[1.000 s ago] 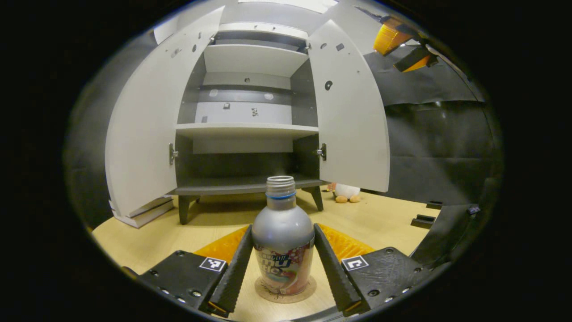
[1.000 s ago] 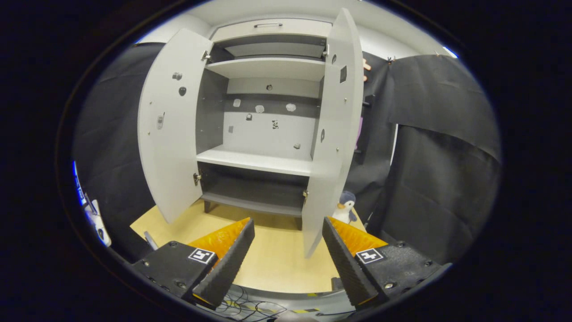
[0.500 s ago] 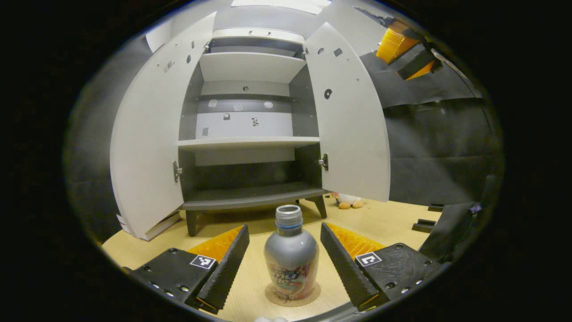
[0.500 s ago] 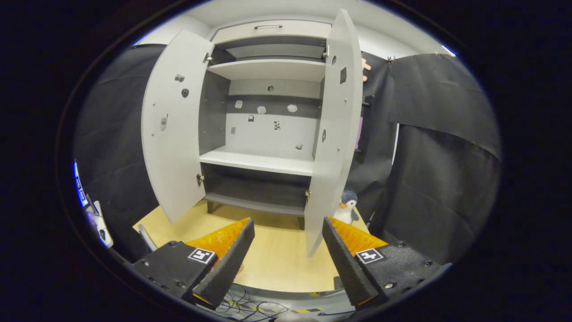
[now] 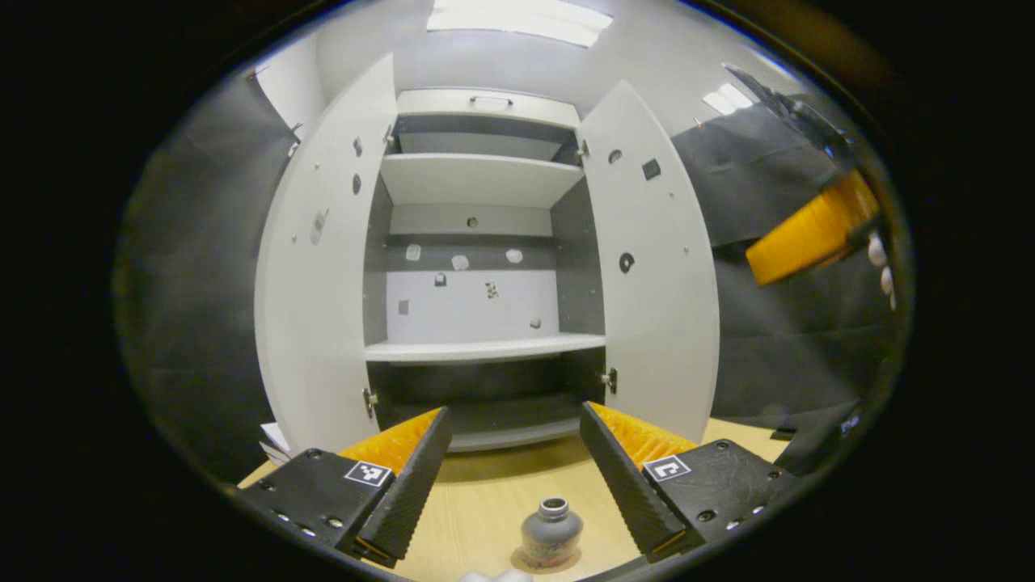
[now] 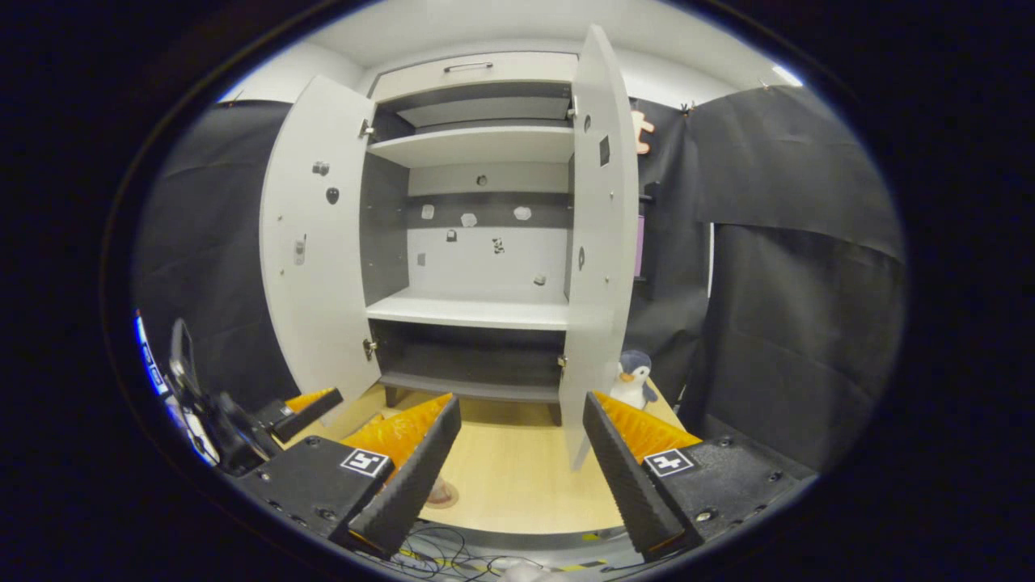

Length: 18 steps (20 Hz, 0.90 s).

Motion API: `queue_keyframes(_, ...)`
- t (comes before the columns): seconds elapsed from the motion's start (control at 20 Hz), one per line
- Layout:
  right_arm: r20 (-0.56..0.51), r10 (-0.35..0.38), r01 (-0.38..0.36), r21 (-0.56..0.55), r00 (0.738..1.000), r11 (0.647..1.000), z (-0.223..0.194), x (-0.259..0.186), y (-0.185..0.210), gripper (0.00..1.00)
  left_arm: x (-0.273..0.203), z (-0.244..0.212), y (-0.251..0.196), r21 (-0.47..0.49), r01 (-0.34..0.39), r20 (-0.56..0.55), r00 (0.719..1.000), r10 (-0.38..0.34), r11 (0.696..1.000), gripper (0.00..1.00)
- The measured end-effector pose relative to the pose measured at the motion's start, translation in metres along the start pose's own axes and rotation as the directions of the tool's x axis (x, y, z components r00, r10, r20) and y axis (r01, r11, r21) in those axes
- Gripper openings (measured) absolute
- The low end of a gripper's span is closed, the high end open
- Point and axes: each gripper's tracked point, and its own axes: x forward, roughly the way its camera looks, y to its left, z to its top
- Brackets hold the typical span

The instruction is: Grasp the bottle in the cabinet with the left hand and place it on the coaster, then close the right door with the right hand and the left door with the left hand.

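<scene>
The grey bottle [image 5: 552, 527] with a printed label and no cap stands upright on the round coaster [image 5: 530, 560] on the wooden table. My left gripper [image 5: 515, 414] is open, above and behind the bottle, touching nothing. The white cabinet has its left door [image 5: 319, 267] and right door [image 5: 659, 267] both swung open. My right gripper [image 6: 521, 402] is open with nothing between its fingers, facing the right door [image 6: 598, 242] nearly edge-on. The right gripper [image 5: 813, 234] also shows high at the right of the left gripper view. The left gripper [image 6: 303, 404] shows low at the left of the right gripper view.
A penguin plush [image 6: 633, 378] sits on the table [image 6: 517, 477] to the right of the cabinet, behind the right door. Cables [image 6: 441, 554] lie by the table's near edge. Flat white boards [image 5: 275, 440] rest beside the left door's foot.
My left gripper has lifted and drawn back from the bottle, which stays on the coaster. The right gripper has shifted a little, and the left gripper has come into its view.
</scene>
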Motion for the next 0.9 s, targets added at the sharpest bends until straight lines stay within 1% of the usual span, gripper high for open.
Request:
queue_keyframes(0.1, -0.007, 0.01, -0.01, 0.024, 1.0, 1.0, -0.009, -0.005, 0.006, 1.0, -0.005, 0.034, 0.004, -0.025, 0.014, 0.036, 0.999, -0.013, 1.0, 0.98)
queue_keyframes(0.25, -0.005, -0.001, 0.001, 0.039, 1.0, 0.999, -0.021, -0.015, 0.01, 1.0, -0.018, 0.068, 0.02, -0.049, 0.01, 0.033, 0.999, -0.009, 0.999, 0.98)
queue_keyframes(0.4, 0.006, -0.029, 0.029, 0.061, 1.0, 0.998, -0.027, -0.024, 0.006, 1.0, -0.035, 0.088, 0.042, -0.001, -0.022, 0.009, 1.0, 0.022, 1.0, 0.99)
queue_keyframes(0.5, 0.008, -0.045, 0.044, 0.083, 0.999, 0.996, -0.032, -0.03, 0.003, 1.0, -0.047, 0.095, 0.055, 0.033, -0.044, -0.01, 0.999, 0.044, 0.998, 0.99)
queue_keyframes(0.55, 0.006, -0.053, 0.052, 0.09, 0.999, 0.995, -0.035, -0.032, 0.001, 1.0, -0.055, 0.097, 0.058, 0.036, -0.048, -0.017, 0.999, 0.049, 0.998, 0.99)
queue_keyframes(0.6, 0.004, -0.063, 0.063, 0.097, 0.998, 0.993, -0.037, -0.033, -0.002, 1.0, -0.061, 0.1, 0.056, 0.025, -0.039, -0.022, 0.999, 0.04, 0.999, 0.98)
queue_keyframes(0.65, 0.001, -0.074, 0.073, 0.105, 0.997, 0.992, -0.042, -0.035, -0.005, 1.0, -0.067, 0.1, 0.056, 0.016, -0.038, -0.034, 0.999, 0.038, 0.999, 0.99)
queue_keyframes(0.85, -0.017, -0.092, 0.093, 0.127, 0.996, 0.988, -0.056, -0.04, -0.018, 0.99, -0.08, 0.097, 0.052, 0.009, -0.06, -0.09, 0.994, 0.06, 0.998, 0.99)
queue_keyframes(0.9, -0.015, -0.099, 0.1, 0.131, 0.995, 0.986, -0.056, -0.039, -0.025, 0.99, -0.079, 0.095, 0.05, 0.005, -0.062, -0.098, 0.993, 0.062, 0.998, 0.97)
